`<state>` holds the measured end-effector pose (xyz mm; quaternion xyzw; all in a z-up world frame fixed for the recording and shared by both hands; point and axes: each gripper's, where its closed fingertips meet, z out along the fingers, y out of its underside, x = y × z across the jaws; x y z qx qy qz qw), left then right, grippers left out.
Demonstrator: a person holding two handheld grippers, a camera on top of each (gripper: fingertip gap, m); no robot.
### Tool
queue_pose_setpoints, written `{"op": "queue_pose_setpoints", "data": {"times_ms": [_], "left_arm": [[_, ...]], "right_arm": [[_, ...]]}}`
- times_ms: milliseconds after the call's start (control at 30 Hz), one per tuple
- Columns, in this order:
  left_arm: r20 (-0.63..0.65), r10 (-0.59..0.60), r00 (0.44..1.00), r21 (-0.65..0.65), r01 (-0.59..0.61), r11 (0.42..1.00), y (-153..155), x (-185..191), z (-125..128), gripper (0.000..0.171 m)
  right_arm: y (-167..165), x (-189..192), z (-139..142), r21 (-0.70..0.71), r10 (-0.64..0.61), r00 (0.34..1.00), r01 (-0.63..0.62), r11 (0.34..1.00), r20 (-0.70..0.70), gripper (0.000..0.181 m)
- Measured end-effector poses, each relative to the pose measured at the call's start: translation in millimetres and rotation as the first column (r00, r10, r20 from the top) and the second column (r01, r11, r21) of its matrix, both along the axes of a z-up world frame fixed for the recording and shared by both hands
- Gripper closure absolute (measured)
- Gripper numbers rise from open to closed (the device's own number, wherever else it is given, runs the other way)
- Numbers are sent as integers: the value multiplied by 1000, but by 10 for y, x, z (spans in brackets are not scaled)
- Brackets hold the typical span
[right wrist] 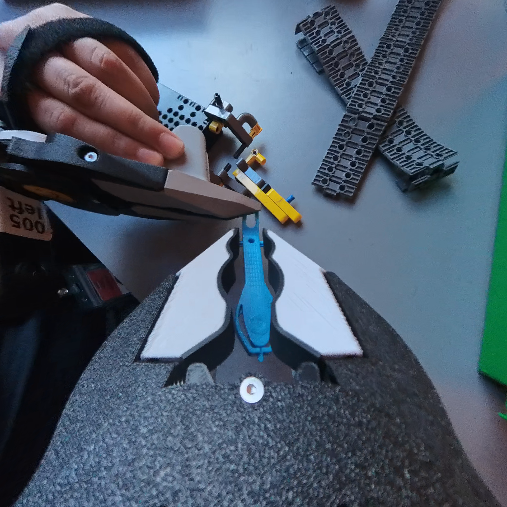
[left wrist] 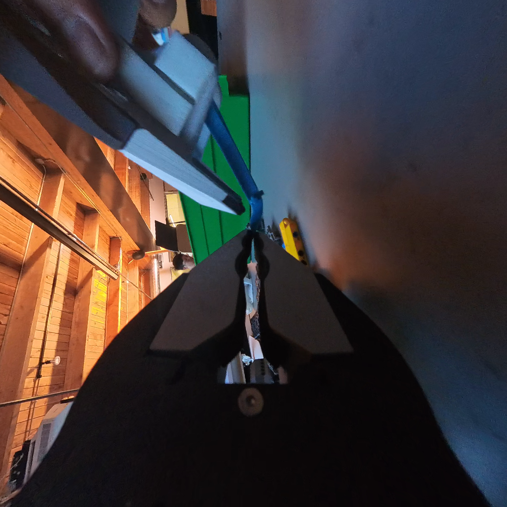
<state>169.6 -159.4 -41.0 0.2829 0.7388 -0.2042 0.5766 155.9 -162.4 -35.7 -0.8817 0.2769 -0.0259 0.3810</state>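
Blue plastic tool [right wrist: 253,296] lies between right gripper [right wrist: 249,233] fingers, left gripper [right wrist: 255,210] pinching its tip.

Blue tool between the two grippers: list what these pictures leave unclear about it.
- Blue tool, its tip: right wrist view, covered by the left gripper.
- Its handle end: left wrist view, behind the right gripper.
- What the left gripper pinches: too small and dark.
- Dark table: left wrist view, blurred.

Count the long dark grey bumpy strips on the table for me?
2. One dark grey perforated plastic track strip lies slanted on the grey table; the other crosses beneath it. More could be out of view.
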Motion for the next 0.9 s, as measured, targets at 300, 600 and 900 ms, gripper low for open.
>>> {"op": "queue_pose_setpoints", "data": {"times_ms": [300, 600, 900], "left_arm": [[-36, 16, 999, -25, -16, 1000, 1, 0, 6, 171], [-630, 82, 772, -103, -188, 977, 72, 12, -45, 161], [-942, 269, 202, 199, -307, 930, 270, 140, -380, 136]], "right_arm": [[76, 7, -137, 5, 19, 999, -19, 1000, -28, 171], [-17, 20, -324, -83, -20, 988, 7, 997, -150, 171], [68, 43, -426, -227, -15, 987, -23, 974, -162, 171]]}}
